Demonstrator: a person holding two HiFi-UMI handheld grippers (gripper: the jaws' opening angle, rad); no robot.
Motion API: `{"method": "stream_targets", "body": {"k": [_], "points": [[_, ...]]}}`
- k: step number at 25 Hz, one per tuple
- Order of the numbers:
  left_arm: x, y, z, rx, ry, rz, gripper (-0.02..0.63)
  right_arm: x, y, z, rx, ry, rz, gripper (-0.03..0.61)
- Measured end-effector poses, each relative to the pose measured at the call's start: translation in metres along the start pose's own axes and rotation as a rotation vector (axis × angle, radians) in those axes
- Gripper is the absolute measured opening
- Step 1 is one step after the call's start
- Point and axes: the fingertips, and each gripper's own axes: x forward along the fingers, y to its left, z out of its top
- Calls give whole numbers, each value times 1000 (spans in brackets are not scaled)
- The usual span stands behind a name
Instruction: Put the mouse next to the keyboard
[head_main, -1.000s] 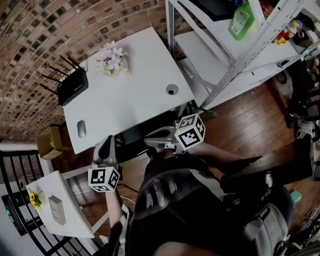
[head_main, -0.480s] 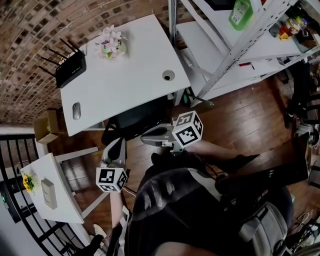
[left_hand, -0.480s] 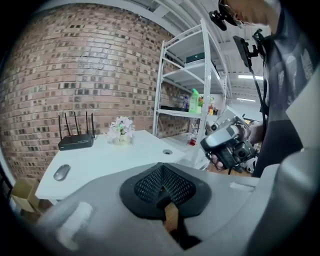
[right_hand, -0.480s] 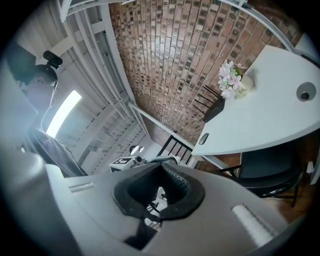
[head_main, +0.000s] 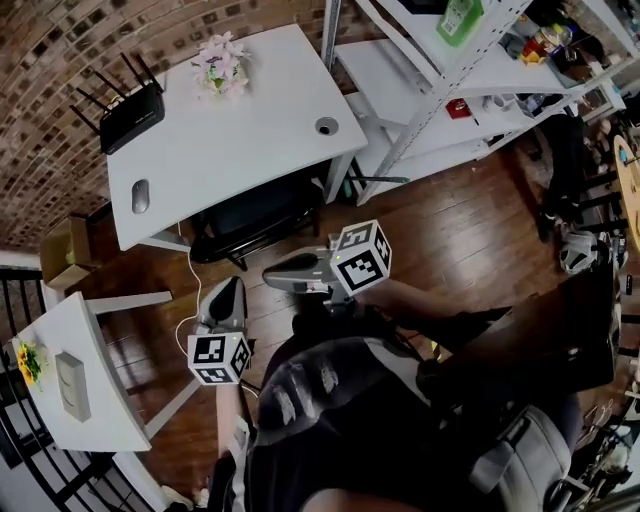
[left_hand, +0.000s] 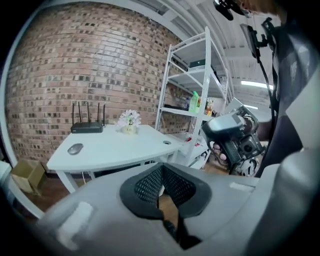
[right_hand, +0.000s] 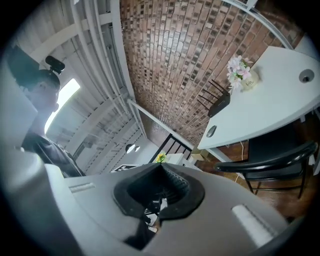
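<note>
in the head view the mouse (head_main: 140, 195) lies alone on the white surface (head_main: 240, 150), close to its 9 o'clock end and near the front edge. a black router (head_main: 125, 112) with aerials stands at 12 o'clock from the mouse, by the back edge. a small pot of pink flowers (head_main: 221, 68) sits at 1 o'clock from the mouse. a round cable hole (head_main: 327, 126) is near the surface's 3 o'clock end, and a black chair (head_main: 255, 215) is tucked under the front edge. a white shelf rack (head_main: 395, 75) stands at 3 o'clock of the surface.

both claws hang over the wooden floor (head_main: 450, 240), well apart from the surface. the left claw (head_main: 230, 290) is between 4 and 5 o'clock from the mouse, its tip aimed toward 12 o'clock. its jaws are pressed together with nothing in them. the right claw (head_main: 270, 281) is just at 3 o'clock of the left one, its tip aimed toward 9 o'clock. its jaws are likewise pressed together and empty.
</note>
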Motion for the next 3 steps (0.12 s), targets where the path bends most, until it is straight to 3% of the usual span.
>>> {"method": "stream_targets", "body": {"k": [3], "points": [[-40,13,-15,-69,-38,-22,3,33,31,-22,-9,-3,7,3]]}}
